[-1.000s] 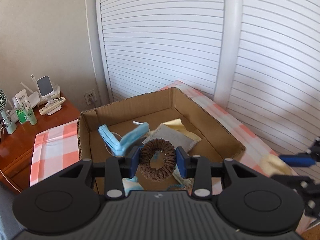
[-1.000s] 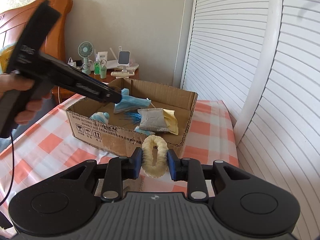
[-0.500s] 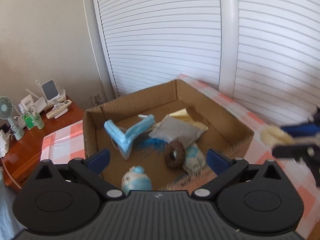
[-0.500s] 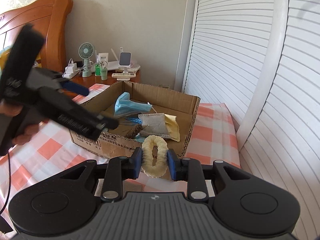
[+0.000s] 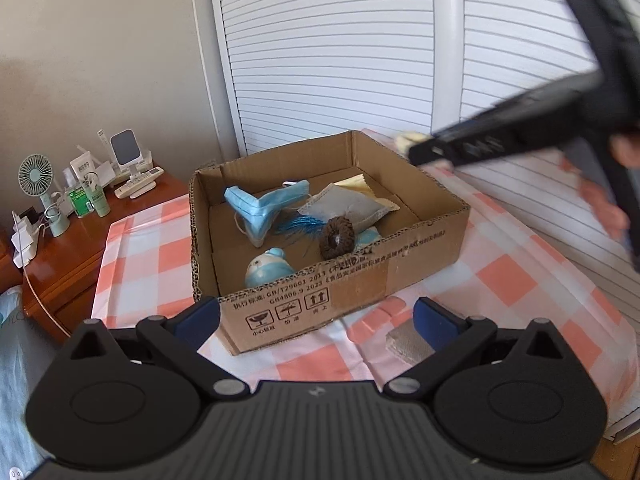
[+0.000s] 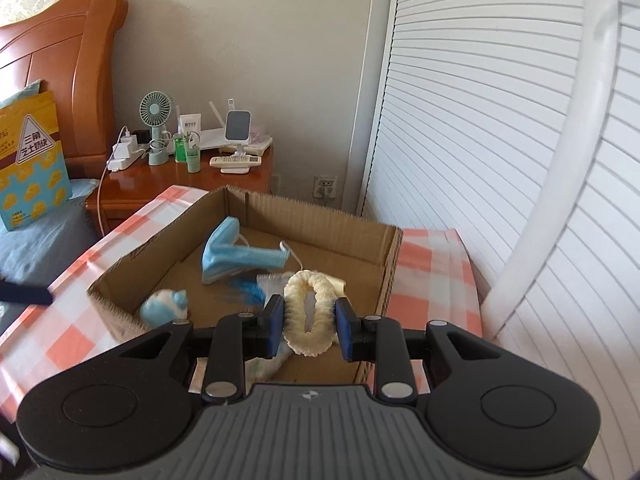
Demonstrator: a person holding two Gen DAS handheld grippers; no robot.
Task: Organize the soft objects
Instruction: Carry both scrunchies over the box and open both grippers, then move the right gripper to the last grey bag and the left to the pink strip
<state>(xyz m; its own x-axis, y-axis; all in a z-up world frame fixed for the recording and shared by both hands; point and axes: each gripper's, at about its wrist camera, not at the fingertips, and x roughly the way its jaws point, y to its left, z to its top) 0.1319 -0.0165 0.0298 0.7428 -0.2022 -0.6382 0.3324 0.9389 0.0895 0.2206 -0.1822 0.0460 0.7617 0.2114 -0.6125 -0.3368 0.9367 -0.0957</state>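
Observation:
A cardboard box [image 5: 424, 264] stands on the checked tablecloth. Inside lie a brown scrunchie [image 5: 338, 238], a blue face mask [image 5: 264, 208], a grey pouch [image 5: 344, 206], a small blue plush [image 5: 266, 268] and blue tinsel [image 5: 300, 226]. My left gripper [image 5: 316, 322] is open and empty, held back in front of the box's near wall. My right gripper [image 6: 309, 326] is shut on a cream scrunchie [image 6: 309, 312], held over the box's near right part; in the left wrist view the cream scrunchie [image 5: 410, 141] shows at the tip above the far right rim. The mask [image 6: 236, 256] and plush [image 6: 166, 308] lie below.
A grey cloth piece [image 5: 408, 344] lies on the tablecloth [image 5: 516, 280] near my left gripper's right finger. A wooden nightstand [image 6: 180, 178] with a fan, bottles and a remote stands behind the box. White slatted doors [image 6: 480, 160] line the right. A bed headboard [image 6: 60, 72] is at far left.
My left gripper opened, dropped the brown scrunchie into the box and pulled back to the box's front. My right gripper carried the cream scrunchie forward over the box.

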